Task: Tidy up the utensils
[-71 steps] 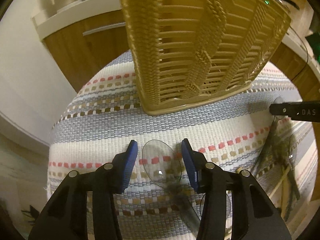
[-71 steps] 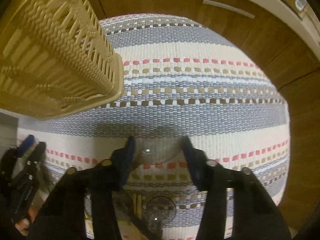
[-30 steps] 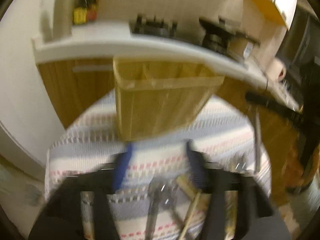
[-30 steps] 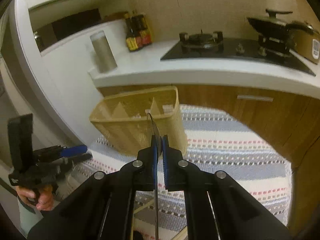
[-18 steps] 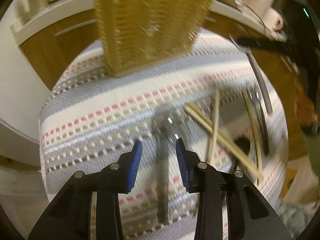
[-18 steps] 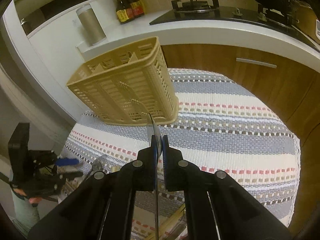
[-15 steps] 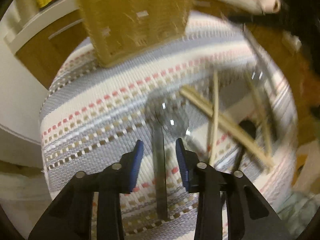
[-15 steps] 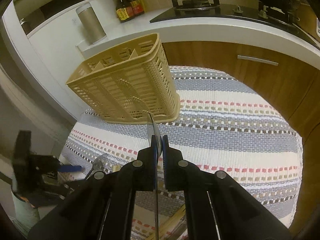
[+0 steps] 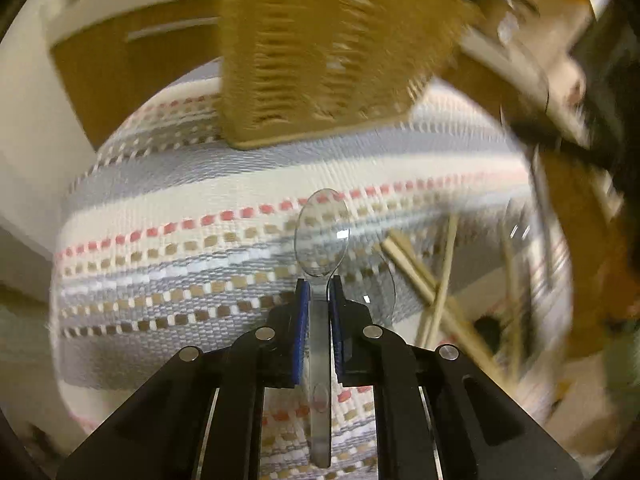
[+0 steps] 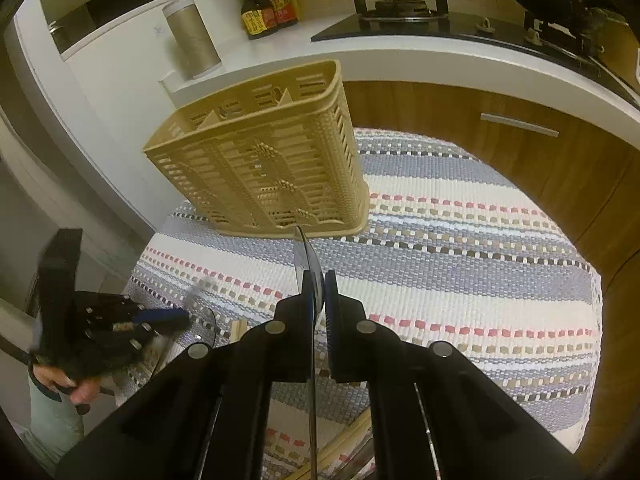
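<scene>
Two downward-tilted hand-held grippers [image 9: 319,292] [image 10: 319,280]

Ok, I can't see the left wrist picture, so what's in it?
The left gripper is pinching the neck of a clear plastic spoon, its jaws having just closed. Beyond it a tan slotted basket stands on a striped cloth, and wooden chopsticks lie to the right.

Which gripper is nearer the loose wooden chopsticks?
Left. The left gripper, shut on a clear spoon, sits right beside the chopsticks; the right gripper is raised above the mat.
</scene>
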